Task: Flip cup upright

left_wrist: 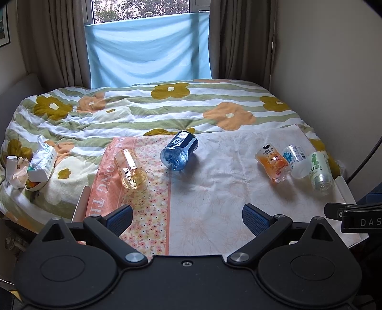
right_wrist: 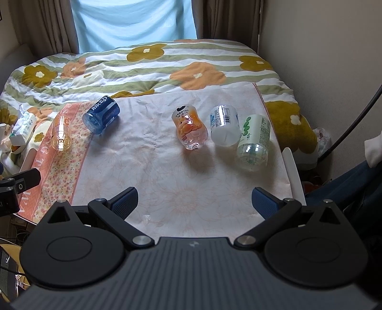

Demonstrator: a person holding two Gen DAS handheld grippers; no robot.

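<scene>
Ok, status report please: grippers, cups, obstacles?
Left gripper, right gripper open, empty. Five cups on sides; amber cup nearest left. Nothing blocking.

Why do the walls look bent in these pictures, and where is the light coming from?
In both views the fisheye lens bows the curtains and walls toward the edges. In the left wrist view daylight enters through the window behind the bed. In the right wrist view the cut-off bottles, such as the orange cup and the green-label cup, cast soft shadows toward the camera, and the clear amber cup shows a bright glint.
</scene>
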